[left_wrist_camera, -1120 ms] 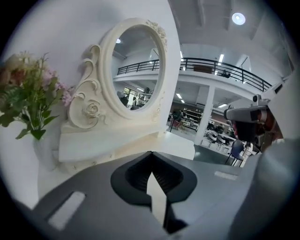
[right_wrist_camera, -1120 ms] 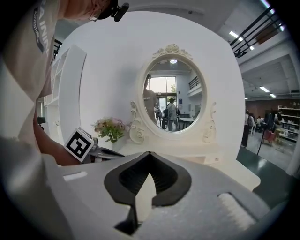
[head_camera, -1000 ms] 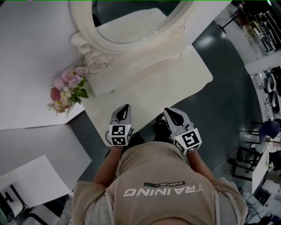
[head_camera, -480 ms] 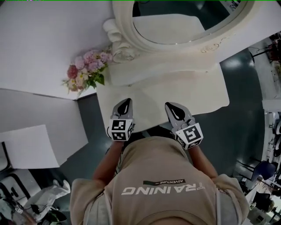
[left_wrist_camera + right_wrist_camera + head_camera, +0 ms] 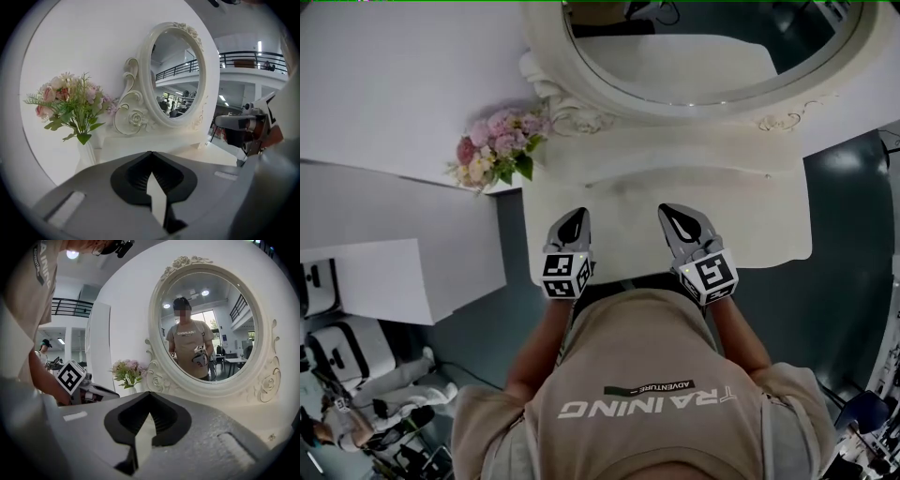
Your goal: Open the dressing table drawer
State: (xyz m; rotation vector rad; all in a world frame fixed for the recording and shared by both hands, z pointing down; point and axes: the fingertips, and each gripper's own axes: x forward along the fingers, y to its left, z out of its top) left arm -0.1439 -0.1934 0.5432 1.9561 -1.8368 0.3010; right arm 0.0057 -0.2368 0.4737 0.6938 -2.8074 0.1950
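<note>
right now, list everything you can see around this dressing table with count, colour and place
dressing table: one, cream-white, centre of the head view
mirror: one, oval, carved cream frame, at the table's back
flowers: one bunch, pink with green leaves, just left of the mirror's frame
vase: one, white, under the flowers
wall panels: white, left of the table
floor: dark grey, around the table
shirt: one, beige, on the person, bottom of the head view
left tongs: grey and black, shut, empty, above the table's front edge
right tongs: grey and black, shut, empty, beside the left tongs
</note>
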